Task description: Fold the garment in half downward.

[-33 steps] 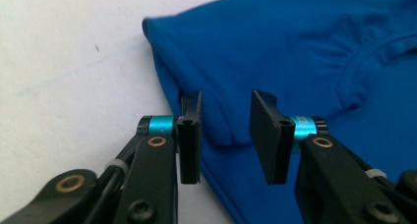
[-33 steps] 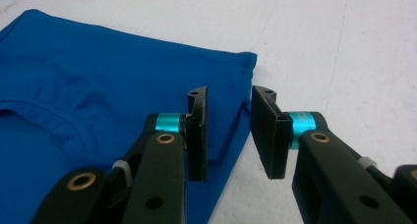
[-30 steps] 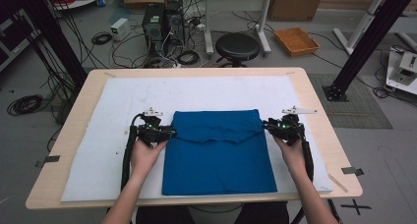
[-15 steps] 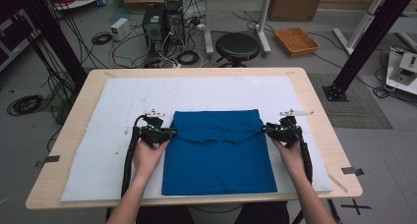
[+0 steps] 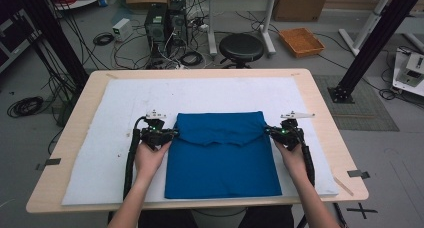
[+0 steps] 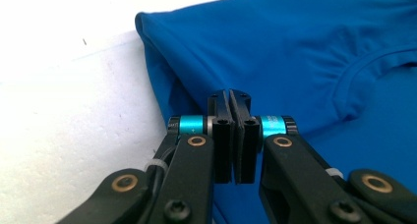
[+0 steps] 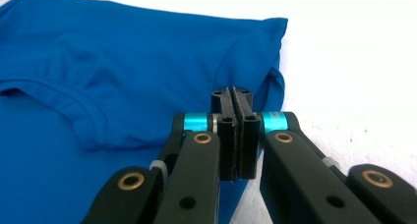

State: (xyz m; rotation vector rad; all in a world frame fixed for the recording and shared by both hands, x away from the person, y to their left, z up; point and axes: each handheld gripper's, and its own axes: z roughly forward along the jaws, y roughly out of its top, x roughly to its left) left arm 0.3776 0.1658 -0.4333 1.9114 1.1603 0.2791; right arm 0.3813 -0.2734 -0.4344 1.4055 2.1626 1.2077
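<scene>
A blue T-shirt point(image 5: 222, 163) lies flat on the white mat point(image 5: 100, 153), its top part folded down so that the collar point(image 5: 223, 139) faces up. My left gripper point(image 5: 172, 133) sits at the shirt's left edge, just below the folded top corner. My right gripper point(image 5: 267, 131) sits at the right edge at the same height. In the left gripper view the jaws point(image 6: 229, 94) are pressed together over the blue shirt point(image 6: 295, 47), with no cloth visible between them. The right gripper point(image 7: 231, 91) is likewise shut above the shirt's point(image 7: 123, 62) edge.
The mat covers most of the wooden table point(image 5: 82, 105). Beyond the far edge stand a black stool point(image 5: 241, 47), computer towers point(image 5: 162, 20) with floor cables, an orange tray point(image 5: 301, 40) and a black frame post point(image 5: 370, 43).
Both grippers stay at the shirt's side edges with hardly any shift. The shirt lies as before.
</scene>
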